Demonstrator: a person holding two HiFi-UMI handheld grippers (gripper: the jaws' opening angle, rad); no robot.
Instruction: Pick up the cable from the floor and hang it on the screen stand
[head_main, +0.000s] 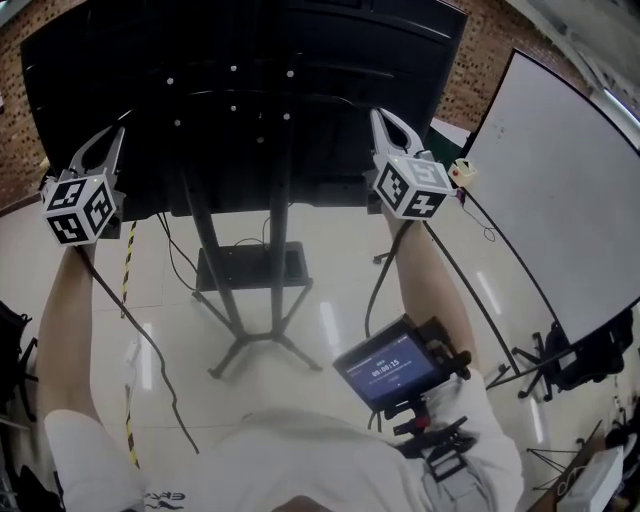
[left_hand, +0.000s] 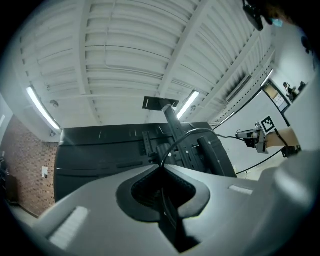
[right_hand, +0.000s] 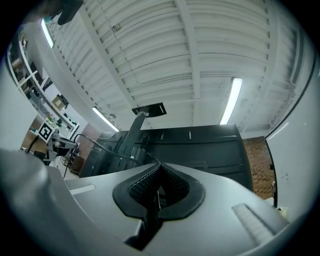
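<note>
The big black screen (head_main: 240, 60) stands on a black stand (head_main: 240, 290), seen from behind. My left gripper (head_main: 118, 130) is raised at the screen's left edge and is shut on the black cable (head_main: 140, 330), which trails from it down to the floor. My right gripper (head_main: 378, 115) is up at the screen's right side, also shut on the cable (right_hand: 107, 150). In the left gripper view the cable (left_hand: 185, 134) leaves the closed jaws (left_hand: 161, 165) and arcs across the stand's mount towards the other gripper. The right gripper view shows it pinched in the jaws (right_hand: 159, 165).
A whiteboard (head_main: 560, 200) on a tripod (head_main: 540, 365) stands at the right. A black box (head_main: 250, 268) sits on the stand's lower shelf. Yellow-black tape (head_main: 128, 260) runs along the tiled floor at the left. A small display device (head_main: 395, 370) hangs at the person's chest.
</note>
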